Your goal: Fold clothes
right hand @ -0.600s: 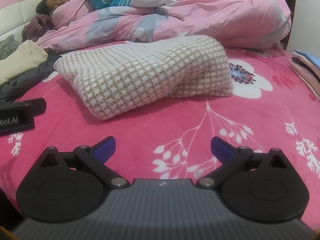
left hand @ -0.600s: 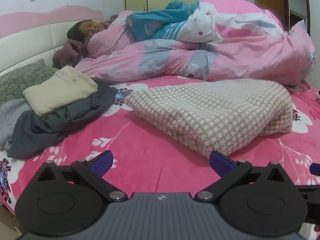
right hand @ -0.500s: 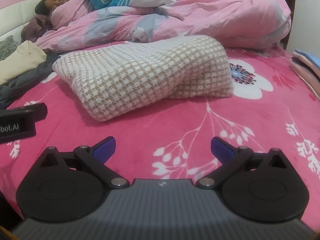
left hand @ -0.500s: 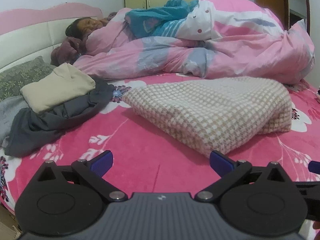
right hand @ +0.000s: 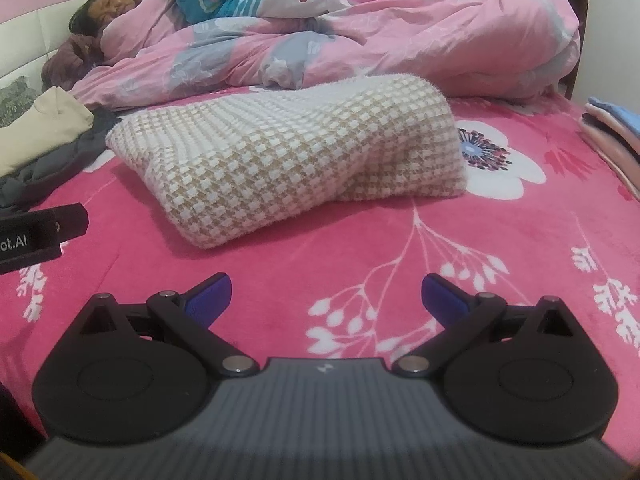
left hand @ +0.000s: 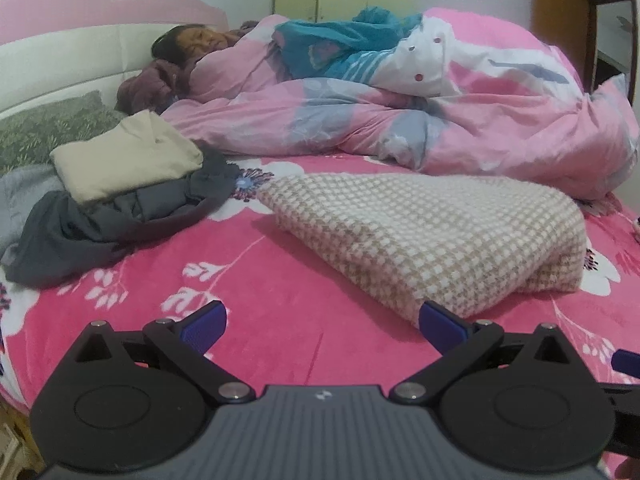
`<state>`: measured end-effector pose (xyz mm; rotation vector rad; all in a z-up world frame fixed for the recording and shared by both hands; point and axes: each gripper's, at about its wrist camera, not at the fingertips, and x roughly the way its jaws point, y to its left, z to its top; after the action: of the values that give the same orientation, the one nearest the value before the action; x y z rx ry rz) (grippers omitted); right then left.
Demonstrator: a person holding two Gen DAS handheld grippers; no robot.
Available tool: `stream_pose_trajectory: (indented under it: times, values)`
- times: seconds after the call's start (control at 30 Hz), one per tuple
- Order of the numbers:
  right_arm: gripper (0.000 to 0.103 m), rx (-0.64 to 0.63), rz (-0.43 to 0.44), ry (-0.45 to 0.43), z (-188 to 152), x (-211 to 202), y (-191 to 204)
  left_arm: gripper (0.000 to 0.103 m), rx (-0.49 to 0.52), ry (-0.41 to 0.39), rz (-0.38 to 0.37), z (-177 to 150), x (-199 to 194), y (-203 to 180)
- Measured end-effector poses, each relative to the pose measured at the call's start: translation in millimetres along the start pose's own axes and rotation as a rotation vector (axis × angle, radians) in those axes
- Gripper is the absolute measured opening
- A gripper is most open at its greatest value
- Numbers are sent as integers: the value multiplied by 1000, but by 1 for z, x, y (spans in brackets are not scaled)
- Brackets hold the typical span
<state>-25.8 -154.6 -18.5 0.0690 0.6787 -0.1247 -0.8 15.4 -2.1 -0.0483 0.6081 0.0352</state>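
A folded beige-and-white checked garment (left hand: 432, 236) (right hand: 296, 160) lies on the pink flowered bedspread (left hand: 280, 300) (right hand: 440, 248). My left gripper (left hand: 322, 326) hovers low over the bedspread just in front of the garment's near corner, open and holding nothing. My right gripper (right hand: 326, 296) is also open and holding nothing, a short way in front of the garment. To the left lies a folded cream garment (left hand: 128, 156) (right hand: 40, 136) on top of crumpled dark grey clothes (left hand: 100, 220) (right hand: 48, 168). The left gripper's black body (right hand: 36, 236) shows at the right wrist view's left edge.
A person (left hand: 188, 44) lies under a pink and blue quilt (left hand: 440, 112) (right hand: 360, 32) across the back of the bed. A green patterned pillow (left hand: 44, 132) leans on the white headboard (left hand: 60, 68). Folded clothes (right hand: 616, 136) are stacked at the right edge.
The left wrist view has shifted slightly to the left and closer, so the clothes pile and garment sit further right in it. The right gripper has barely moved. Both stay open.
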Motion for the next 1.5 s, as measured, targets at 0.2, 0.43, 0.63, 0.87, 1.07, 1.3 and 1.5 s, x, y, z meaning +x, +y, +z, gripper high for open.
stream_pose_trajectory:
  times: [0.2, 0.43, 0.63, 0.87, 1.07, 1.3, 1.5]
  values:
    - [102, 7, 3, -5, -1, -6, -1, 103, 18, 43, 22, -1, -2, 0]
    - [102, 13, 12, -8, -2, -12, 0, 103, 77, 23, 9, -6, -15, -12]
    - [102, 18, 21, -11, -3, -17, 1, 103, 28, 15, -24, -2, -22, -10]
    - [102, 4, 23, -21, -2, -22, 4, 103, -7, 23, -19, 0, -21, 1]
    - [102, 2, 23, -25, -1, -22, 6, 103, -16, 28, -8, 1, -21, 6]
    - [102, -3, 21, -30, 1, -22, 8, 103, -21, 25, 5, 4, -20, 9]
    - [102, -7, 22, -32, 4, -21, 10, 103, -14, 17, 14, 7, -19, 9]
